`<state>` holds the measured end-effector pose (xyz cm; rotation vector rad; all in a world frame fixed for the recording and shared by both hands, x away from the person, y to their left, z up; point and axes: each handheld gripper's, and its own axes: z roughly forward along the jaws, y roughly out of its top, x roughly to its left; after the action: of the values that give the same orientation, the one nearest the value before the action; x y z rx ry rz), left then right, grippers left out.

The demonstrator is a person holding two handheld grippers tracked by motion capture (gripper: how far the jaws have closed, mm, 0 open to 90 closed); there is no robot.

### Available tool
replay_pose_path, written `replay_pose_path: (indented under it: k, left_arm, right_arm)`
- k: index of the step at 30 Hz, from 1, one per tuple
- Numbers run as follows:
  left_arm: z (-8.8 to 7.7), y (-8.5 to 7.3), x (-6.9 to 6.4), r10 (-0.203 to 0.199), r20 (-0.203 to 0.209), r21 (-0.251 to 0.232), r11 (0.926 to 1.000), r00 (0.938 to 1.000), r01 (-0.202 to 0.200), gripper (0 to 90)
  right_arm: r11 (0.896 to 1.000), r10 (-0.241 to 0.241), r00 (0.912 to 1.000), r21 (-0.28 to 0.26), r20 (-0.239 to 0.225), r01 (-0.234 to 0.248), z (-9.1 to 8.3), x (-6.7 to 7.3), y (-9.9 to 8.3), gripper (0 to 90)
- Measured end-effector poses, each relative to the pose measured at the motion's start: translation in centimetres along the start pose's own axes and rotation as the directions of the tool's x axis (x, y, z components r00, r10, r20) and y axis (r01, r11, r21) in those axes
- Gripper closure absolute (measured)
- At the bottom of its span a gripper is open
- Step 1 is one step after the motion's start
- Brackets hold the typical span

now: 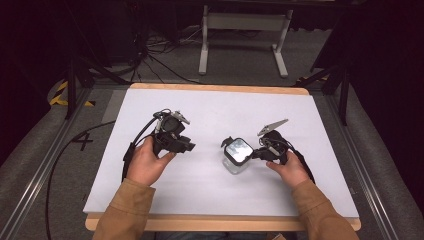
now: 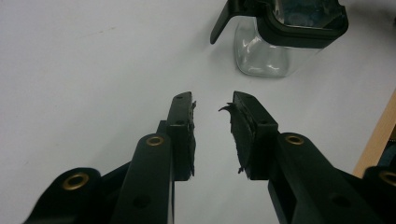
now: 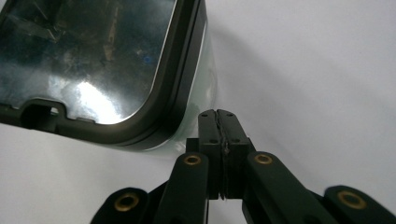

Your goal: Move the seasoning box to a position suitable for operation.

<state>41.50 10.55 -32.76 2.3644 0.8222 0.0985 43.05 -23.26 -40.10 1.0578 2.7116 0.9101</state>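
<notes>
A clear glass jar [image 1: 237, 156] with a black-rimmed, see-through lid stands right of the table's middle. A black latch flap [image 2: 221, 25] hangs open off the lid's edge. My right gripper [image 1: 255, 152] lies just to the jar's right, its jaws shut with nothing between them. In the right gripper view the tips [image 3: 218, 115] rest close beside the lid's rim [image 3: 180, 79]; whether they touch it is unclear. My left gripper [image 1: 190, 146] sits left of centre, pointing toward the jar [image 2: 273, 51] from a distance. Its jaws [image 2: 212, 112] stand open and hold nothing, and their pads look frayed.
The white board [image 1: 215, 195] has a wooden edge [image 1: 220, 89] along the back and front. A white metal stand [image 1: 245, 22] and cables [image 1: 160, 60] lie on the floor behind the table. Metal rails run along both sides.
</notes>
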Motion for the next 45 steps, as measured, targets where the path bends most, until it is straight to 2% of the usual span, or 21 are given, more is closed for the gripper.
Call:
replay_pose_path:
  k: [16, 19, 25, 30, 35, 37, 40, 43, 45]
  left_arm:
    - [0.8, 1.1, -0.1, 0.022, 0.030, 0.003, 0.9997, 0.9993, -0.022, 69.4]
    - [1.0, 1.4, -0.3, 0.061, 0.019, 0.002, 0.9981, 0.9979, -0.061, 69.3]
    - [1.2, 1.6, -0.3, 0.079, 0.014, 0.001, 0.9969, 0.9968, -0.079, 69.6]
    - [1.3, 1.5, -0.1, 0.052, 0.028, 0.007, 0.9986, 0.9983, -0.052, 69.6]
    - [1.3, 1.6, -0.1, 0.056, 0.034, 0.009, 0.9984, 0.9978, -0.056, 69.5]
    - [1.3, 1.6, -0.1, 0.050, 0.045, 0.012, 0.9986, 0.9977, -0.051, 69.5]
    - [1.4, 1.7, -0.1, 0.024, 0.059, 0.028, 0.9993, 0.9980, -0.026, 69.5]
    - [1.3, 1.7, -0.2, 0.060, 0.073, 0.029, 0.9977, 0.9956, -0.062, 69.4]
    - [1.2, 1.9, -0.3, 0.067, 0.080, 0.012, 0.9976, 0.9945, -0.068, 69.3]
  right_arm:
    - [0.999, -0.025, 0.9992, 0.036, -0.031, 0.026, -0.2, 1.5, -0.5, 89.6]
    - [0.999, -0.025, 0.9988, 0.040, -0.041, 0.027, -0.2, 1.7, -0.6, 89.6]
    - [0.997, -0.047, 0.9974, 0.055, -0.055, 0.050, -0.1, 2.6, -0.6, 89.6]
    - [0.996, -0.053, 0.9971, 0.070, -0.055, 0.056, 0.1, 3.1, -0.5, 89.6]
    - [0.995, -0.060, 0.9961, 0.074, -0.065, 0.065, 0.2, 3.3, -0.6, 89.5]
    - [0.996, -0.058, 0.9952, 0.063, -0.080, 0.063, -0.1, 3.2, -0.6, 89.2]
    - [0.998, -0.055, 0.9968, 0.040, -0.059, 0.057, -1.1, 2.9, -0.6, 88.3]
    - [0.999, -0.033, 0.9987, 0.002, -0.039, 0.033, -2.4, 2.2, -0.9, 88.6]
    - [1.000, -0.014, 0.9994, -0.027, -0.030, 0.013, -3.3, 1.6, -1.2, 88.8]
